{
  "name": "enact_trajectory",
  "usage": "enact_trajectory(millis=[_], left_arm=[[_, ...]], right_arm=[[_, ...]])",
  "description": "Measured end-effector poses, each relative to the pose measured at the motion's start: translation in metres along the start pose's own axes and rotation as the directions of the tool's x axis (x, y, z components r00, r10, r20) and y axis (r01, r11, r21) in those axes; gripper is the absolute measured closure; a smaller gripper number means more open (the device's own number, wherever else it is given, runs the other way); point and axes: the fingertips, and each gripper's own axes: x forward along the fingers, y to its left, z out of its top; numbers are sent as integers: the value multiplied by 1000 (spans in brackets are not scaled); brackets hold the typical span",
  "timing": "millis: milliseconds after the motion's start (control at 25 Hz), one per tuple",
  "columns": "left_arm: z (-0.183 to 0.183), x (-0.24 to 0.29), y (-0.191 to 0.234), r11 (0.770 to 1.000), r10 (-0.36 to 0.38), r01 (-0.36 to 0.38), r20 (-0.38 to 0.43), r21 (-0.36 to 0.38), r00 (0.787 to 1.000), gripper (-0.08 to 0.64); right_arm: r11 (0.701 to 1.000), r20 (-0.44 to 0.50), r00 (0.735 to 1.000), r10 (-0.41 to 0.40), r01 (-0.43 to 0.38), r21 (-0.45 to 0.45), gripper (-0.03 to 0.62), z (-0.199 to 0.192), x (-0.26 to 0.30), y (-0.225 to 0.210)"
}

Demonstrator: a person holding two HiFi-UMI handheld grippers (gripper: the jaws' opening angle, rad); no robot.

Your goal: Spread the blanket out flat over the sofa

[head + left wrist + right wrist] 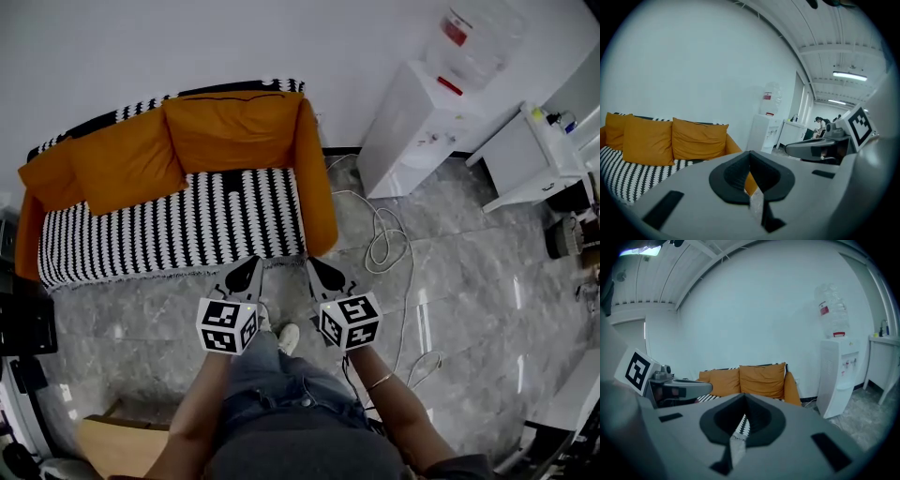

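Note:
An orange sofa (234, 127) stands against the white wall, with a black-and-white patterned blanket (169, 225) lying over its seat and showing along the top of its back. Orange cushions (696, 138) lean on the backrest. Both grippers hover side by side over the floor just in front of the sofa's right front edge, apart from the blanket. My left gripper (246, 272) is shut with nothing between its jaws. My right gripper (322, 272) is also shut and empty. In the right gripper view the sofa (761, 380) lies straight ahead beyond the closed jaws.
A white water dispenser (422, 122) stands right of the sofa, with a white cabinet (530, 155) farther right. A white cable (380, 234) loops across the grey marble floor. A wooden piece (112, 445) sits at lower left, dark equipment (23, 323) at the left edge.

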Motion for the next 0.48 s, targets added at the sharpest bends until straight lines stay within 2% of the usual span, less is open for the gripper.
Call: enact_trajectory(millis=[480], left_arm=[[2, -11, 11, 1000, 23, -23, 22, 8, 999, 543]], right_arm=[[1000, 16, 1000, 7, -7, -12, 583, 0, 0, 10]])
